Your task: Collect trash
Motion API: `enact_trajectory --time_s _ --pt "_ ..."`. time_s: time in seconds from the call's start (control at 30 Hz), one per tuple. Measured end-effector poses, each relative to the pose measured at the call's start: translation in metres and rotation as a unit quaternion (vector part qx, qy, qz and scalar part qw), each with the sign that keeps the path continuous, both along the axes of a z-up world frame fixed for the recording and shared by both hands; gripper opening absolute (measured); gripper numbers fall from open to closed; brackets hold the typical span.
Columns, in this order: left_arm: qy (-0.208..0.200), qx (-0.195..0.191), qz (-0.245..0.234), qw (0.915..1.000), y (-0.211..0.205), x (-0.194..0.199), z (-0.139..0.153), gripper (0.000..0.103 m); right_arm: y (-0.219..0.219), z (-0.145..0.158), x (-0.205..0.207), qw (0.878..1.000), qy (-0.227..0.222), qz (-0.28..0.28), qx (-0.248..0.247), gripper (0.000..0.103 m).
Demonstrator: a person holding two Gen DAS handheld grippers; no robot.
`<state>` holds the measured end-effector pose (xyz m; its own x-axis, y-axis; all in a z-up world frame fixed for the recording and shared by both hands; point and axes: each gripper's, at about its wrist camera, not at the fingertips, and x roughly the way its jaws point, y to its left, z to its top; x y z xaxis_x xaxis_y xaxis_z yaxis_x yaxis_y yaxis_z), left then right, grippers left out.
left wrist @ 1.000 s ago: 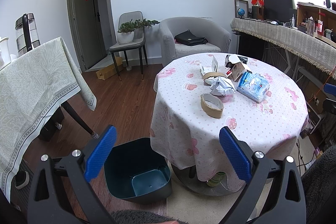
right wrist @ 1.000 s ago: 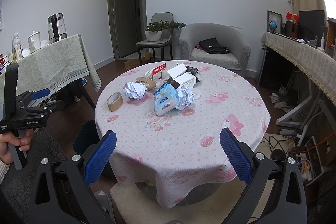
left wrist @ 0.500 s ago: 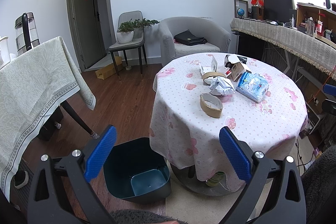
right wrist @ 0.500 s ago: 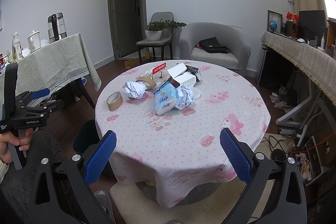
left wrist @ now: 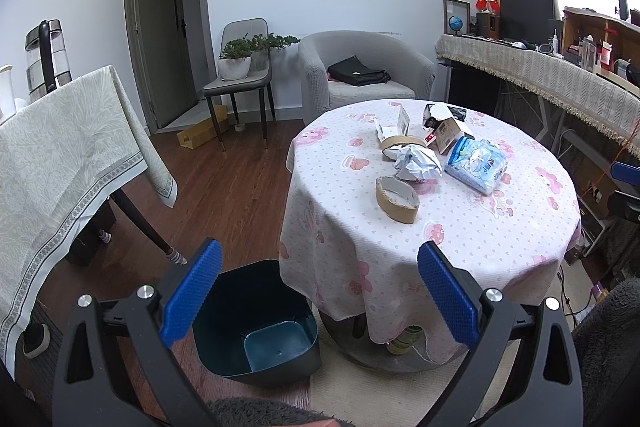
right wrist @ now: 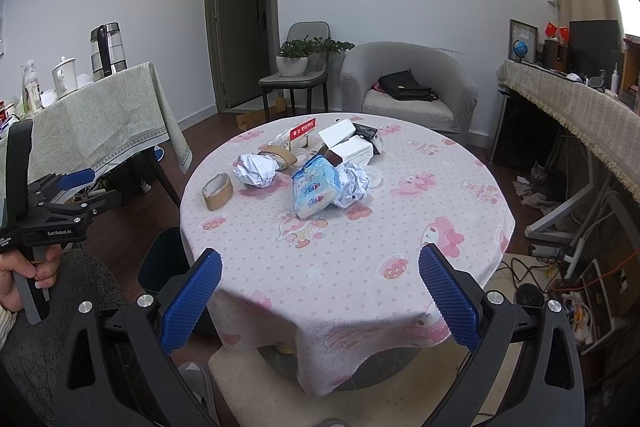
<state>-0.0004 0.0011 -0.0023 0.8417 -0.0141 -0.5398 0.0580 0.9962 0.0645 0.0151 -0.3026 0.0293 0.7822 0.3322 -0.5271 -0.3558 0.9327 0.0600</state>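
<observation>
Trash point(right wrist: 304, 171) lies on table; both jaws wide, empty.

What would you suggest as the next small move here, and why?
Probably reach the left gripper forward to the empty tape roll. Both it and the right gripper are open and hold nothing, well short of the trash on the round table. That roll lies nearest the left edge, just above the dark bin on the floor, which looks empty.

Dark teal bin point(left wrist: 256, 323); white tablecloth point(right wrist: 360, 247) with pink cartoon prints.
</observation>
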Motion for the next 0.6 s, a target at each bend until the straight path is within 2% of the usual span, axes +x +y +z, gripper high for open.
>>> enact_trajectory --time_s 0.13,0.3,0.4,0.6 --pt "0.002 0.010 0.005 0.9999 -0.001 0.002 0.001 0.100 -0.003 -0.002 -0.005 1.000 -0.010 -0.003 0.002 0.100" --pt "0.007 0.003 -0.009 0.9999 -0.003 0.006 0.003 0.099 -0.008 -0.001 -0.004 1.000 -0.003 -0.012 0.003 0.100" --pt "0.018 -0.017 -0.027 0.9993 -0.004 0.012 0.000 0.099 0.000 0.000 -0.001 1.000 -0.011 -0.010 0.002 0.100" --pt "0.024 -0.034 -0.065 0.9970 -0.012 0.026 -0.006 0.098 0.008 0.003 0.006 1.000 -0.010 -0.008 -0.008 0.100"
